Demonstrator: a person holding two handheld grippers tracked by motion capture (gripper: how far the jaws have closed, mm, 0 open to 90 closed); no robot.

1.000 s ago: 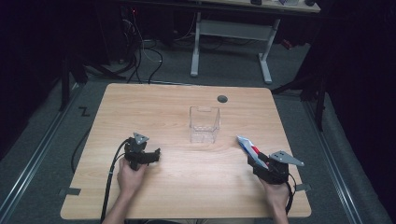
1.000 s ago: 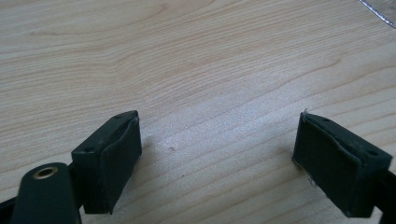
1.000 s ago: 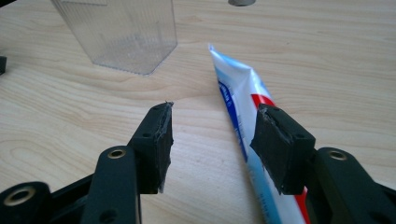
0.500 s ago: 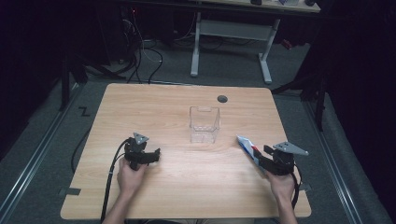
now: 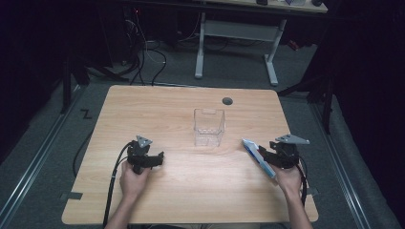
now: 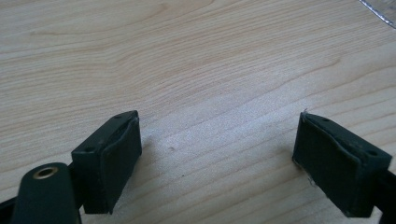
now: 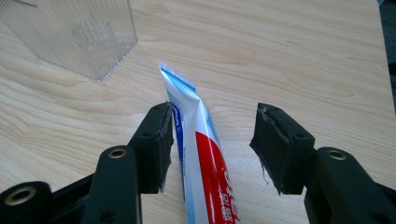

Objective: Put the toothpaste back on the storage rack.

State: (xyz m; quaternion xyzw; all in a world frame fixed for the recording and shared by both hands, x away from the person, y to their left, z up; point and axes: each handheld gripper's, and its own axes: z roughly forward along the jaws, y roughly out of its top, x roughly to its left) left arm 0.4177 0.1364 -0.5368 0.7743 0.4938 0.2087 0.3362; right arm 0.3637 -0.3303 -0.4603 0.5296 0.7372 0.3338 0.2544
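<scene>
The right hand-held gripper has just been opening around a toothpaste tube, gripping nothing; the left hand-held gripper gapes empty over the table.

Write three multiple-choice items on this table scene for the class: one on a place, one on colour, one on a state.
1. Where does the clear container stand?
A. Near the middle of the table
B. At the table's left edge
C. On the floor

2. Which colours does the toothpaste tube show?
A. Green and yellow
B. Black only
C. White, blue and red

3. How do the left gripper's jaws stand?
A. Shut on the tube
B. Apart, with nothing between them
C. Shut on the container

Key:
1 A: in the high view the clear container stands about midway across the table.
2 C: in the right gripper view the toothpaste tube is white with blue and red areas.
3 B: in its own view the left gripper has only bare wood between its jaws.
</scene>
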